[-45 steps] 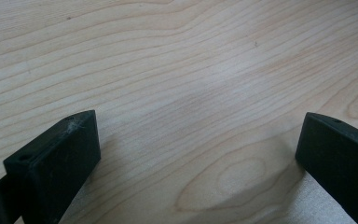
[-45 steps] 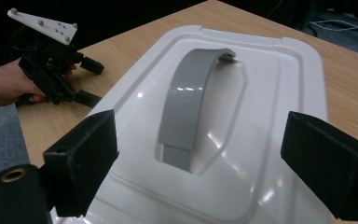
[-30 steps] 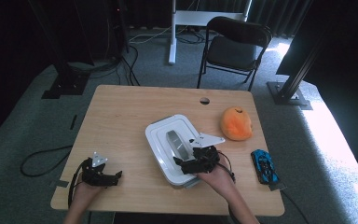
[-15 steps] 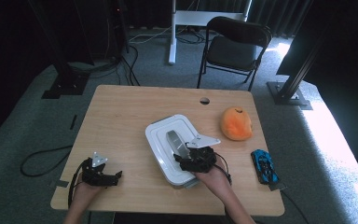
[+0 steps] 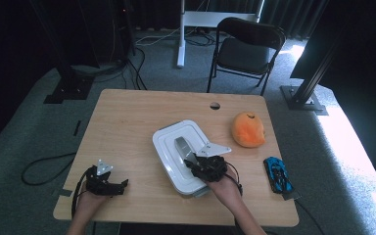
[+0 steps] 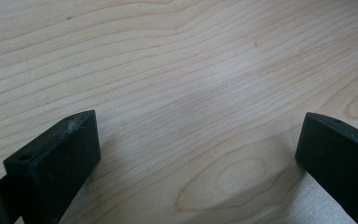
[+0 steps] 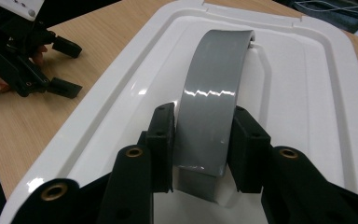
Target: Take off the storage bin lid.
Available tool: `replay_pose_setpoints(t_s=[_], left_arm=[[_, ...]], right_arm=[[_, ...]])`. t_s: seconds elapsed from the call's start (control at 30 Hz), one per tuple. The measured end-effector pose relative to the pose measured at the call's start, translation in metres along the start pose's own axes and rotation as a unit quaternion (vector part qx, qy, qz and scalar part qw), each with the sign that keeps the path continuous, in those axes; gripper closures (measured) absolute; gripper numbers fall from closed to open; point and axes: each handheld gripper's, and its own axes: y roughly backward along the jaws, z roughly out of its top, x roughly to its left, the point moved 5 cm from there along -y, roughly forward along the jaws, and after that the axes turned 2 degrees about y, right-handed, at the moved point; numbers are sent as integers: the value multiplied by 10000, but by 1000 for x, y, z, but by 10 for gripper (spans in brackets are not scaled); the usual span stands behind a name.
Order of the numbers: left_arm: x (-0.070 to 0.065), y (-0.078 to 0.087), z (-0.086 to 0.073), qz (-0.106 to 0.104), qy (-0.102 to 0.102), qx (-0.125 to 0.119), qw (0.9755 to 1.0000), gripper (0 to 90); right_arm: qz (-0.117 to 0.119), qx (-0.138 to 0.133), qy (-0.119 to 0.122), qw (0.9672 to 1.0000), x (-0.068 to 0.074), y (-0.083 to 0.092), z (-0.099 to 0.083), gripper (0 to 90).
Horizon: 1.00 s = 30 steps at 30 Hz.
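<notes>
The table (image 5: 127, 122) fills the middle of the high view. A lidded box (image 5: 169, 147) lies at its centre, its handle (image 5: 182, 146) running along the lid's top. The right gripper (image 5: 195, 162) sits over the box's lower right part, jaws on either side of the handle (image 7: 212, 112). Right of the box lies a plush toy (image 5: 247, 129); lower right of that, near the table's edge, a toy car (image 5: 277, 175). The left gripper (image 5: 122, 185) rests at the table's lower left, well apart from the box. A chair (image 5: 247, 46) stands beyond the table, at upper centre.
</notes>
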Motion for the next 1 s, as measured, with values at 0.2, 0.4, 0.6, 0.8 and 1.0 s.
replay_pose_setpoints(t_s=[0.2, 0.4, 0.6, 0.8, 1.0], left_arm=[[0, 0, 0, -3, -1, 6, 10000, 2], [0, 0, 0, -1, 0, -1, 10000, 2], [0, 0, 0, -1, 0, 0, 10000, 2], [0, 0, 0, -3, 3, 2, 10000, 2], [0, 0, 0, -2, 9, -8, 10000, 2]], right_arm=[[46, -6, -153, 9999, -2, 1, 0, 665], [122, -4, -256, 9996, -2, 2, 0, 674], [215, -61, -320, 9992, -4, 6, 3, 677], [144, -173, -327, 9992, -8, 15, 8, 677], [87, -259, -331, 9991, -14, 23, 15, 676]])
